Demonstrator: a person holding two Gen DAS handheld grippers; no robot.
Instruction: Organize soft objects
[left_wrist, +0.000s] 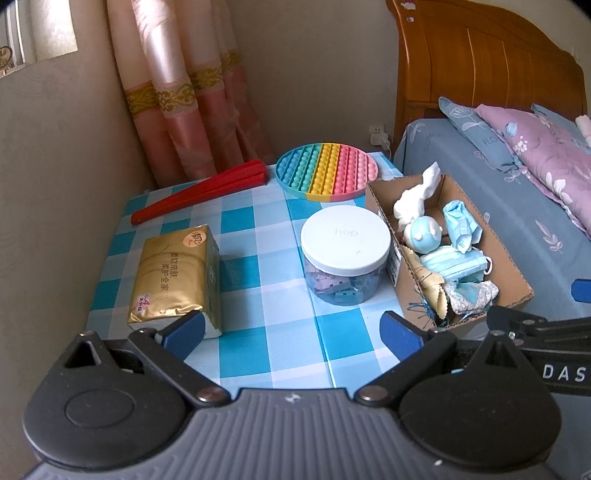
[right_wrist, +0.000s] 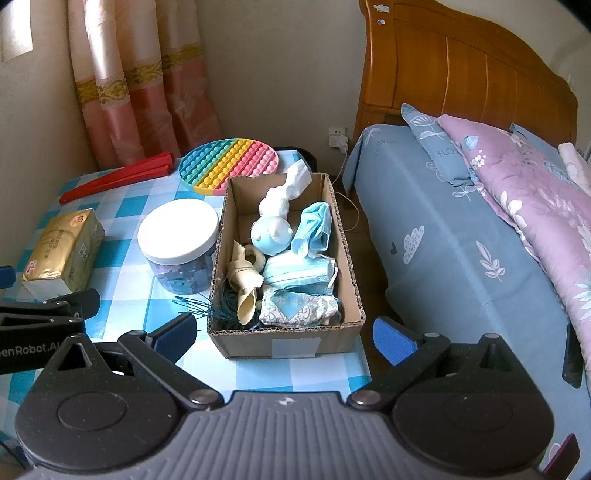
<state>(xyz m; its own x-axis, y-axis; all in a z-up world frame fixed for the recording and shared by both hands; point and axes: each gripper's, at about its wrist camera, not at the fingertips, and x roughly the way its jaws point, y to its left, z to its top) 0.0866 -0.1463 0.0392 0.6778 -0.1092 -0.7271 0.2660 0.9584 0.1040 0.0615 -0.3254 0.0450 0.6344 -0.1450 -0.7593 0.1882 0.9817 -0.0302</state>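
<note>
— Item one, jaws?
— Left gripper (left_wrist: 291, 332): spread wide, holding nothing; right gripper (right_wrist: 283, 338): the same, low before the cardboard box (right_wrist: 345, 258).
— Contents?
— Face masks (right_wrist: 297, 273), crumpled tissue (right_wrist: 282, 195), patterned cloth (right_wrist: 299, 310); all in the box, light, limp, probably crushable; pinch a bunched fold.
— Outside it?
— Tissue pack (left_wrist: 173, 277) on the checked table (left_wrist: 258, 266), left of the jar (left_wrist: 345, 254); squashy; take it across its narrow sides.

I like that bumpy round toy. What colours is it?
The round toy has teal, green, yellow, orange and pink stripes, clearest in the left wrist view.
</note>
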